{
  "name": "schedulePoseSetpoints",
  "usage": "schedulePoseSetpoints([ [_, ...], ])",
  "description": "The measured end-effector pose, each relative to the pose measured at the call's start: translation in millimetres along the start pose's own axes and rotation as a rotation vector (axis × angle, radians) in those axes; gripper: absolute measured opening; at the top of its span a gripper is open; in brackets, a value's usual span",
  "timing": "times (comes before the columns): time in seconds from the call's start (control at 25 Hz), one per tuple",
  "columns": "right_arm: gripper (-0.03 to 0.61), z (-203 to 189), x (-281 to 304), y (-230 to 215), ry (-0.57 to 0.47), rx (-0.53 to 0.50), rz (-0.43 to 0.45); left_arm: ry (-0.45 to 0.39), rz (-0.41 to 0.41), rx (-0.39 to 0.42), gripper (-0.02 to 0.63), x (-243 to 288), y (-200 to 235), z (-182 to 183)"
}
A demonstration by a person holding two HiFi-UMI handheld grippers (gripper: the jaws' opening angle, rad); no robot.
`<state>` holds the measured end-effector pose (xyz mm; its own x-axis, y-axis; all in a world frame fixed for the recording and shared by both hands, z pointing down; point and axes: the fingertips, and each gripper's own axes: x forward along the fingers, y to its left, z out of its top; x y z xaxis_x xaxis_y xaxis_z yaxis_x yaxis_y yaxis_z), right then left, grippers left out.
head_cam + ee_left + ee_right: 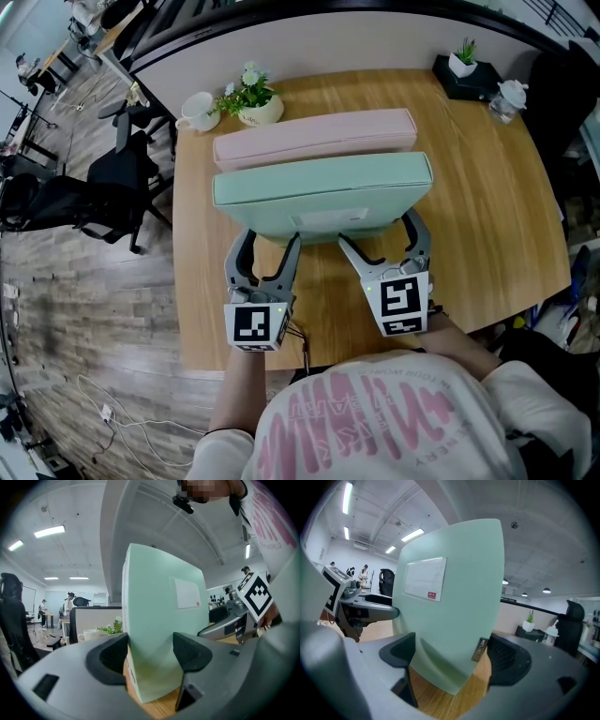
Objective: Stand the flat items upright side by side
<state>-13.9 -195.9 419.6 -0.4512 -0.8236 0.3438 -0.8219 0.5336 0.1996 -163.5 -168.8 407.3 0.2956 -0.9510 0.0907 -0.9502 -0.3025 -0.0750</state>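
A mint green cushion (319,192) stands upright on its long edge across the wooden table (487,225), with a white label on its near face. Close behind it a pink cushion (314,136) stands upright as well. My left gripper (269,247) is at the green cushion's lower left corner and my right gripper (382,240) is at its lower right corner. In the left gripper view the green cushion (159,620) fills the gap of the left gripper (150,654), with both pads against it. In the right gripper view the right gripper (452,656) likewise pinches the green cushion (454,597).
A white mug (197,111) and a potted flower (251,98) sit at the table's far left behind the pink cushion. A black box with a small plant (466,67) and a small jar (507,97) stand at the far right. Office chairs (117,178) are left of the table.
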Motion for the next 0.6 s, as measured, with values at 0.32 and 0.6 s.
schedulePoseSetpoints([
  [0.32, 0.479, -0.3, 1.5, -0.7, 0.004, -0.002, 0.008, 0.020, -0.005, 0.041, 0.296, 0.1, -0.9, -1.3],
  [0.6, 0.479, -1.1, 0.8, -1.4, 0.010, 0.004, 0.005, 0.019, 0.000, -0.014, 0.291, -0.9, 0.7, -3.0],
])
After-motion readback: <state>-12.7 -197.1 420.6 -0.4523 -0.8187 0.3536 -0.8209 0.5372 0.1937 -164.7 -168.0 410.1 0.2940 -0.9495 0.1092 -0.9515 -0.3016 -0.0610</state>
